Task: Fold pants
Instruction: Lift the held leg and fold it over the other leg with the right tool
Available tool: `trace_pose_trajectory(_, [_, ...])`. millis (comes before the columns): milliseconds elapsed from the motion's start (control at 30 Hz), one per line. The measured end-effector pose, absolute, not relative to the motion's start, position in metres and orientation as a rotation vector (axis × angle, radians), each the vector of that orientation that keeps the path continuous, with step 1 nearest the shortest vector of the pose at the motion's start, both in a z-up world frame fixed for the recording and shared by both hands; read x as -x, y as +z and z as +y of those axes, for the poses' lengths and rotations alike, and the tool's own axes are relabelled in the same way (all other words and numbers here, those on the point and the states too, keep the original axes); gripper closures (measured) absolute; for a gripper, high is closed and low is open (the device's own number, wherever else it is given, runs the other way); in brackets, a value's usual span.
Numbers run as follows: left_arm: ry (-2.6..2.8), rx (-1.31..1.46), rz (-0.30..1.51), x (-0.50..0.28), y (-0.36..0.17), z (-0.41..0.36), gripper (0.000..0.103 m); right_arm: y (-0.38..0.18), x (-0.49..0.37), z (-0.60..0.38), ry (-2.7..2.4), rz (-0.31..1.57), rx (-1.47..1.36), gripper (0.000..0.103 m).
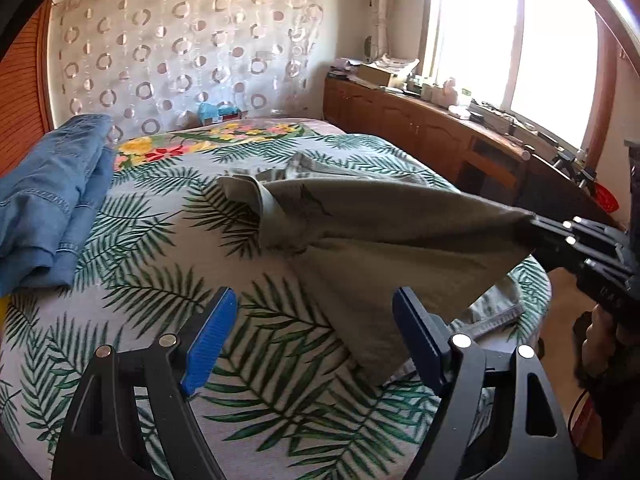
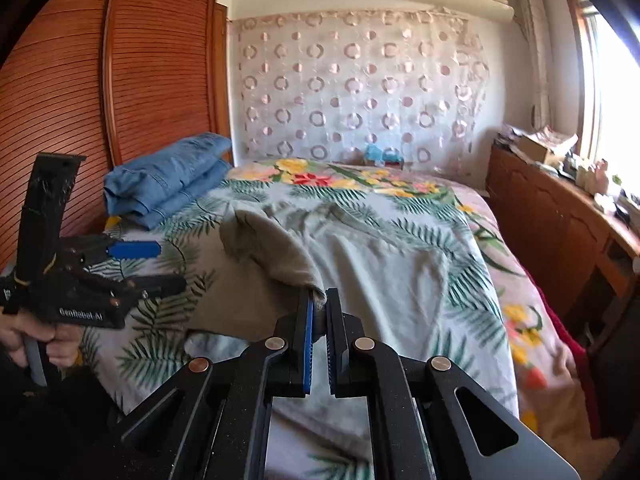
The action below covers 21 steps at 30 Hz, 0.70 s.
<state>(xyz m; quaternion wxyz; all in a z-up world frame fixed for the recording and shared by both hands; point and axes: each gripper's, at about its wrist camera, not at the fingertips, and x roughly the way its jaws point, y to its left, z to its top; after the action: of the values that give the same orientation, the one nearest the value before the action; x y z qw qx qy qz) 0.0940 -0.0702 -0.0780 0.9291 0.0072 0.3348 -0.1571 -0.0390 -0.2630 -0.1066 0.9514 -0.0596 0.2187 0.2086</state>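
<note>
Olive-grey pants (image 1: 372, 224) lie partly lifted over the leaf-print bed cover (image 1: 160, 240). My right gripper (image 2: 319, 300) is shut on an edge of the pants (image 2: 272, 264), pulling the cloth up and taut off the bed; in the left wrist view it shows at the right (image 1: 538, 228). My left gripper (image 1: 314, 320) hovers open above the bed near the hanging fold, with nothing between its blue pads (image 1: 210, 344). In the right wrist view the left gripper (image 2: 156, 262) shows at the left, held by a hand (image 2: 36, 336).
Folded blue jeans (image 1: 52, 196) are stacked at the far left of the bed, next to a wooden slatted wardrobe (image 2: 140, 64). A low wooden cabinet (image 1: 420, 128) with clutter runs under the bright window on the right. A curtain with a ring pattern (image 2: 352, 88) hangs behind the bed.
</note>
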Motion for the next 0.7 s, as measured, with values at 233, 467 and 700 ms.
trace_pose_trajectory(233, [-0.344, -0.023, 0.671, -0.091, -0.073, -0.081, 0.022, -0.114, 0.045, -0.278, 0.377, 0.484, 0.098, 0.098])
trace_pose_trajectory(467, [-0.355, -0.052, 0.677, -0.089, -0.079, -0.091, 0.022, -0.124, 0.049, -0.287, 0.352, 0.526, 0.078, 0.098])
trace_pose_trajectory(700, [-0.358, -0.049, 0.687, -0.092, -0.082, -0.095, 0.022, -0.123, 0.05, -0.293, 0.347, 0.556, 0.06, 0.098])
